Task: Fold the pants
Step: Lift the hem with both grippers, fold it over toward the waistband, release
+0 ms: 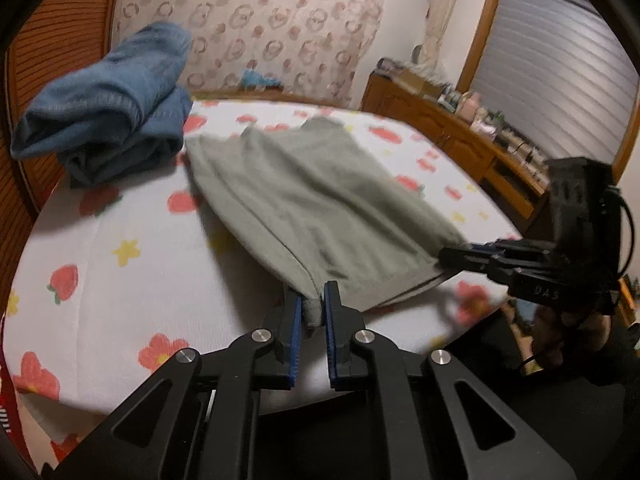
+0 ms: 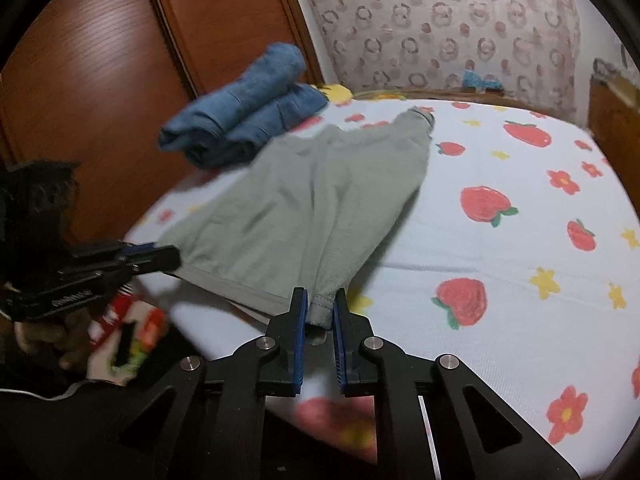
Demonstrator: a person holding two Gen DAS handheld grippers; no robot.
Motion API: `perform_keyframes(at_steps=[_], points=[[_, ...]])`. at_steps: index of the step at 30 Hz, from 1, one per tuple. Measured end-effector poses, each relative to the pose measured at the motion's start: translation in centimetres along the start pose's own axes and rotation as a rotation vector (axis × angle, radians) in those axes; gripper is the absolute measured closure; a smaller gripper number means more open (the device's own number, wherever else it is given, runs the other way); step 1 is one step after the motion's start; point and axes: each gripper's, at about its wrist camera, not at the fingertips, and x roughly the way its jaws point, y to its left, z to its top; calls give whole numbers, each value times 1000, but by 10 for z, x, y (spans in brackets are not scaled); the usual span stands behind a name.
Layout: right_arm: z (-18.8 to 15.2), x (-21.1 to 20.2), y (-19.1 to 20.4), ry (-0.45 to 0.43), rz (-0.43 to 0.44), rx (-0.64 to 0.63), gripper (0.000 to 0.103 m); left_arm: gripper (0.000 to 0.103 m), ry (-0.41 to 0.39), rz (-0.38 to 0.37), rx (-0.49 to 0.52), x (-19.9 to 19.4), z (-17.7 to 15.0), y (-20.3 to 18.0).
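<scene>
Grey-green pants (image 1: 320, 208) (image 2: 304, 208) lie spread on a bed, legs pointing toward the far side. My left gripper (image 1: 313, 296) is shut on the near hem corner, with a fold of grey cloth pinched between its blue pads. In the right wrist view my right gripper (image 2: 320, 296) is likewise shut on the other near corner. Each gripper shows in the other's view: the right gripper (image 1: 444, 256) at the pants' right edge, the left gripper (image 2: 174, 258) at their left edge. The near hem hangs slightly lifted between them.
Folded blue jeans (image 1: 112, 108) (image 2: 244, 116) are stacked at the bed's far left by a wooden wardrobe (image 2: 100, 80). The strawberry-print sheet (image 1: 120, 280) (image 2: 500, 160) covers the bed. A cluttered wooden dresser (image 1: 460, 136) stands at the right, and a patterned cover (image 1: 260, 20) at the head.
</scene>
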Motion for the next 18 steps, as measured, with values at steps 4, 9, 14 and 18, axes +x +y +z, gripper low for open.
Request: perform_keyframes(at_steps=[4, 9, 14, 18], points=[[5, -18, 3, -44, -4, -18, 92, 92, -46, -6, 29, -16, 9, -9], [8, -39, 9, -88, -16, -40, 92, 92, -79, -16, 39, -28, 19, -15], [8, -60, 18, -124, -21, -68, 92, 92, -136, -25, 64, -49, 31, -25], [8, -72, 23, -156, -25, -81, 92, 92, -164, -17, 78, -56, 40, -28]])
